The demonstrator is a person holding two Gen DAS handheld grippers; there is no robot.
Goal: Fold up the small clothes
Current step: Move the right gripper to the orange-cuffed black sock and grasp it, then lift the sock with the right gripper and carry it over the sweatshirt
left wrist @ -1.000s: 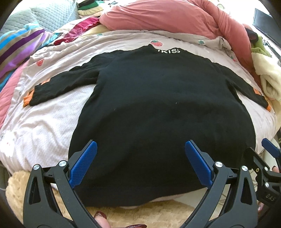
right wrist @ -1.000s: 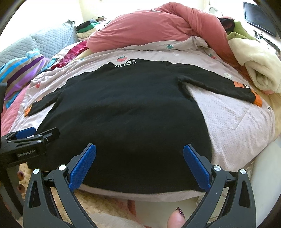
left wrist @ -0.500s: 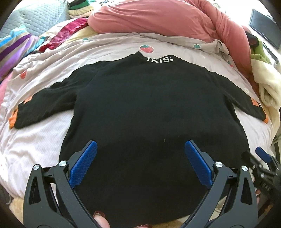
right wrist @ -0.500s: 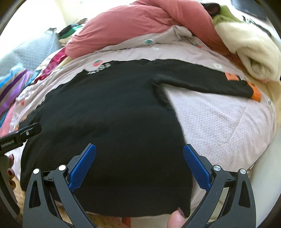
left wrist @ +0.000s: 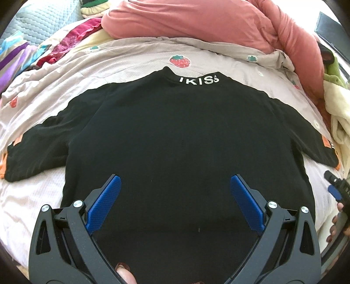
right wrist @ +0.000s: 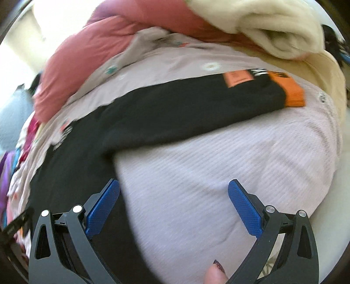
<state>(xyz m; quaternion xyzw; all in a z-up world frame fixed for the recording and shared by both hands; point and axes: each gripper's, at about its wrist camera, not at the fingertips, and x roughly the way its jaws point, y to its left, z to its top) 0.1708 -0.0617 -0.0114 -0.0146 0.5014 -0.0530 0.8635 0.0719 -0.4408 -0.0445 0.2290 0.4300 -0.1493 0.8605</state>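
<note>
With black sweater (left wrist: 186, 139) flat on bed (left wrist: 39, 196), left gripper (left wrist: 174, 190) and right gripper (right wrist: 174, 194), fingers spread, empty; best pinch right sleeve (right wrist: 196, 109) near cuff, fold inward.

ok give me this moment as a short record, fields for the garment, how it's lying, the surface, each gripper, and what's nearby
garment: black long-sleeved top, white lettering at the collar, orange cuffs
lay: spread flat, both sleeves out to the sides, not yet folded
surface: pale strawberry-print bedspread
left gripper: open, empty, over the top's lower body
right gripper: open, empty, over the bedspread at the top's side edge, below the sleeve
nearby: pink duvet, cream fleece blanket
</note>
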